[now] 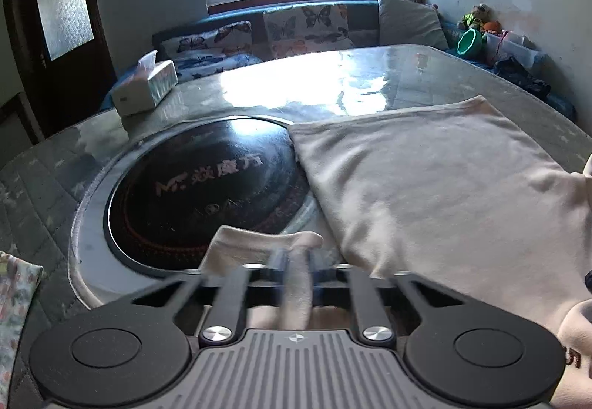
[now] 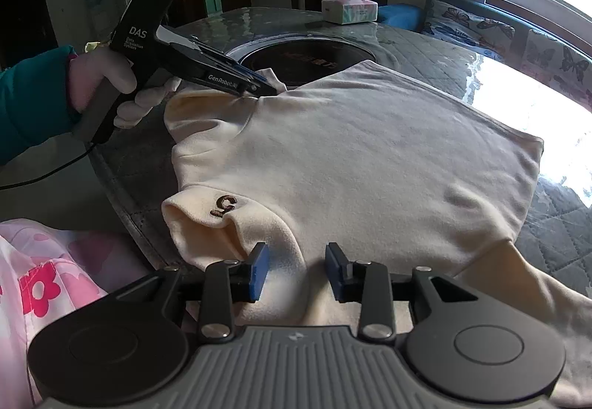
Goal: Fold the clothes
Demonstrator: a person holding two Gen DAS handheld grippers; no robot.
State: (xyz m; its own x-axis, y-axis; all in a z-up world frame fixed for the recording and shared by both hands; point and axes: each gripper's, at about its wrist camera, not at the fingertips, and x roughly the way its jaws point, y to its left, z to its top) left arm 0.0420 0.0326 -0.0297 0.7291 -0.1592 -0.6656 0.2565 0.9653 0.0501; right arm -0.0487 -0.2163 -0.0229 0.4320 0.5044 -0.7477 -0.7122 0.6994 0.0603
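While left gripper (image 2: 264, 87) clamps sleeve edge, cream shirt (image 2: 370, 157) lies flat on table (image 2: 425, 42), long axis toward window; right gripper (image 2: 296, 272), pads apart, hovers over collar-side shoulder, nearer.

The left gripper (image 1: 296, 257) is squeezed tight on a bit of the cream shirt (image 2: 351, 157) at its far corner. A white-gloved hand (image 2: 107, 83) holds its handle. The right gripper (image 2: 296, 270) hangs over the near edge of the shirt, its blue pads (image 2: 259, 270) wide apart.
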